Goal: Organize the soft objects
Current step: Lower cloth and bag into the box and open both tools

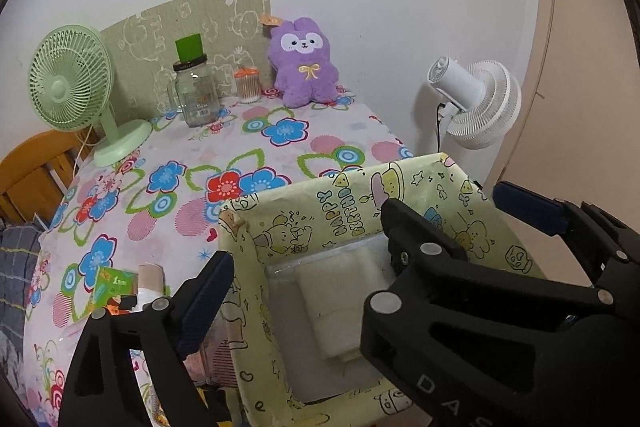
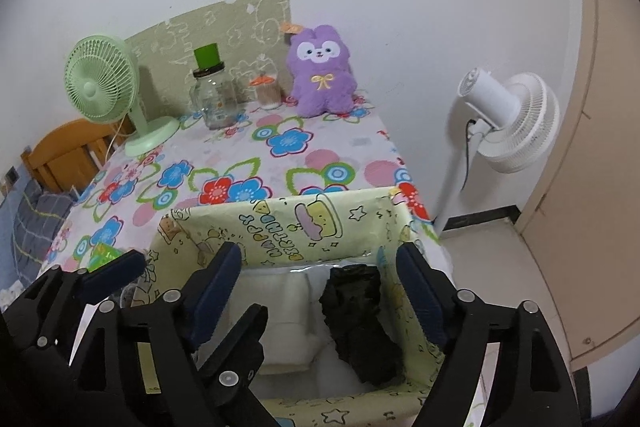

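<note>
A purple plush bunny (image 1: 303, 65) sits upright at the back of the flowered table against the wall; it also shows in the right wrist view (image 2: 322, 69). A yellow cartoon-print box (image 1: 320, 211) stands at the table's near right corner, holding a white soft pad (image 1: 340, 307) and a black object (image 2: 356, 323). My left gripper (image 1: 368, 267) is open and empty above the box; the other gripper crosses its view. My right gripper (image 2: 320, 279) is open and empty over the box (image 2: 288, 227), its fingers astride the contents.
A green desk fan (image 1: 76, 95), a glass jar with green lid (image 1: 196, 91) and a cotton-swab pot (image 1: 248, 85) stand at the back. A white pedestal fan (image 2: 508, 119) stands right of the table. Small packets (image 1: 112, 287) lie at the near left. A wooden chair (image 1: 32, 175) is left.
</note>
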`<state>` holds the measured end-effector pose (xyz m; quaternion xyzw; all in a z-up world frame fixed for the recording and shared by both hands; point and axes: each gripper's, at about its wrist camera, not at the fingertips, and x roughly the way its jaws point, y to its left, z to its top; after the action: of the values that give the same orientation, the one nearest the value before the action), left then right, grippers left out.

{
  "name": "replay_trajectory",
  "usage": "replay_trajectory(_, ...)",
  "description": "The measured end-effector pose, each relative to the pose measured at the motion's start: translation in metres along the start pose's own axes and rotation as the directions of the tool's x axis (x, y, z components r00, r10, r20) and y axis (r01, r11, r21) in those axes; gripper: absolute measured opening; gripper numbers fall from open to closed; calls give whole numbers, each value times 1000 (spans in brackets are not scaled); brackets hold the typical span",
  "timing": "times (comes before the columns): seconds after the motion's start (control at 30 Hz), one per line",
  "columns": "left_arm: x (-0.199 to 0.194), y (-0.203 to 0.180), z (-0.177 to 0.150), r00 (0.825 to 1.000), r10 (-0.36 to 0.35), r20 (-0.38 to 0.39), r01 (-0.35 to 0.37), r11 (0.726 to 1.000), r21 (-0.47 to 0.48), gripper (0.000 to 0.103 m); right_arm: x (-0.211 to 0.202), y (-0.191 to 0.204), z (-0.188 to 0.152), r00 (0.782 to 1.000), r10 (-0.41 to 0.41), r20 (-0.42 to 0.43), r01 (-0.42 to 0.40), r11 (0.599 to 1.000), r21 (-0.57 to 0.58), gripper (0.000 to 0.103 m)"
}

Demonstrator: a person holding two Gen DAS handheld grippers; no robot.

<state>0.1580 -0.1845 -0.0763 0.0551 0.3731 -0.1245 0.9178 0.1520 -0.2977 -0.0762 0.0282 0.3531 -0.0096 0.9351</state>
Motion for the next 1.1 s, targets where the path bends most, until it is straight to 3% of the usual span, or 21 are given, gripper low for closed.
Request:
replay_trajectory(0.23,-20,3,0,999,17,30,-17,1000,6,99,-22,6,1,999,-35,41,34,999,10,87)
replay_trajectory(0.77,-65,23,-10,995,19,98,-20,1000,4,100,-66,37,-4,993,-31,116,32,999,-6,87)
replay_trajectory(1.1,-88,41,-18,991,18,130,-20,1000,9,100,-89,59,-8,986,-37,164,43,999,-31,93)
